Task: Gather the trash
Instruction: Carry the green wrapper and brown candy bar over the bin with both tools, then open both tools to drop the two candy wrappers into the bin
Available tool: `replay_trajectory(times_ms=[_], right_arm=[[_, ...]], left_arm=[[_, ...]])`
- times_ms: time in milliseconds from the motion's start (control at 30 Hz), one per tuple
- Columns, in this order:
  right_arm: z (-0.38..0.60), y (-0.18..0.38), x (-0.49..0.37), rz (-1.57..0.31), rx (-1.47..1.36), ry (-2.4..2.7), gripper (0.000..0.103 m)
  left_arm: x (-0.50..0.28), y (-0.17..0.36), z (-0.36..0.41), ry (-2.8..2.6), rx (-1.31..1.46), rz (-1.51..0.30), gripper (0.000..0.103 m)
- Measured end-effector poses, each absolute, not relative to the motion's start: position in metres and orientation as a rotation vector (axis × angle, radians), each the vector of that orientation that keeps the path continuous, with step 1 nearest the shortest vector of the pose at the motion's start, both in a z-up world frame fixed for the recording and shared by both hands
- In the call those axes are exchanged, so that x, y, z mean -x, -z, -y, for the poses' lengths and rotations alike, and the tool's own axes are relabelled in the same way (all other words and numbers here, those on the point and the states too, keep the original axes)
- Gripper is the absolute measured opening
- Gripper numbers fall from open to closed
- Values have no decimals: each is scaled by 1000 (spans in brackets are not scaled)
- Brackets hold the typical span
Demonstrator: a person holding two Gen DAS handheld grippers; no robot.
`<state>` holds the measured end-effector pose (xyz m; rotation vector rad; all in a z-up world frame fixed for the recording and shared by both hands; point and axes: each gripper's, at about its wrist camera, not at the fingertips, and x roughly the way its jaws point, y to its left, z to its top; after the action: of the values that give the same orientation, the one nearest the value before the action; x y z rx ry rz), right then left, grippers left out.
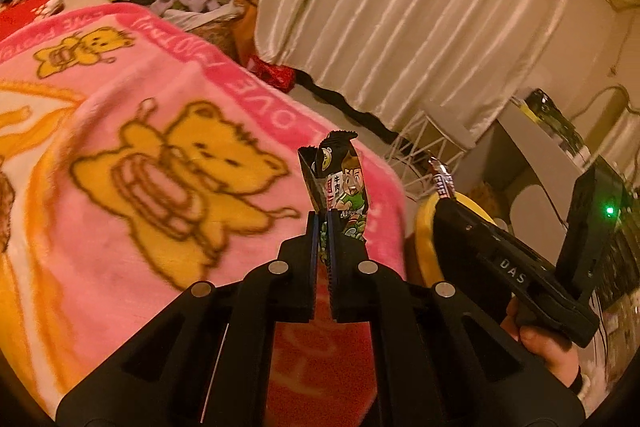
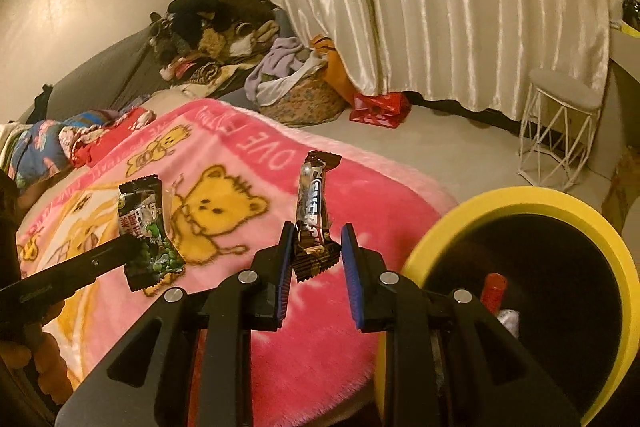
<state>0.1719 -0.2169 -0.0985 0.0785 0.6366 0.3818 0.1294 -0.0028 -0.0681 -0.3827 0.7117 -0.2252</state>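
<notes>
My left gripper [image 1: 322, 227] is shut on the lower end of a snack wrapper [image 1: 344, 183] printed with a cartoon figure, which stands upright above the pink blanket [image 1: 140, 147]. From the right wrist view the same wrapper [image 2: 148, 231] hangs at the left gripper [image 2: 134, 247]. My right gripper [image 2: 316, 231] is shut on a brown chocolate bar wrapper [image 2: 314, 203], also held upright. A yellow-rimmed bin [image 2: 520, 197] with a dark inside stands just right of it, with a red item [image 2: 494, 289] in it. In the left wrist view the right gripper [image 1: 442, 203] hovers by the bin rim [image 1: 424, 239].
The bear-print blanket [image 2: 280, 307] covers the bed beneath both grippers. A white wire stool [image 2: 560, 131], a red box [image 2: 380, 109] and a laundry basket [image 2: 300, 95] stand on the floor by the curtain [image 2: 440, 7]. Clothes [image 2: 216, 27] are piled at the far end.
</notes>
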Motion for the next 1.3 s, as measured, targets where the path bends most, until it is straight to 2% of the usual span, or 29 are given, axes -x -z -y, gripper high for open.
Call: replay_trajectory(times_ms=[600, 1067, 1133, 1233, 1267, 1300], right_arm=[[297, 110, -139, -668, -142, -226, 23], [355, 126, -131, -774, -314, -108, 23], [361, 127, -129, -778, -336, -96, 26], [371, 128, -125, -777, -375, -79, 30], [375, 128, -123, -779, -389, -76, 32], [378, 129, -121, -779, -399, -71, 37]], left_arm=[[-123, 56, 77, 358, 276, -710, 1], [-145, 72, 152, 471, 131, -792, 2], [-149, 76, 163, 482, 105, -805, 2], [-155, 82, 173, 496, 81, -825, 6], [-157, 84, 176, 500, 75, -832, 13], [-158, 87, 178, 500, 67, -836, 25]])
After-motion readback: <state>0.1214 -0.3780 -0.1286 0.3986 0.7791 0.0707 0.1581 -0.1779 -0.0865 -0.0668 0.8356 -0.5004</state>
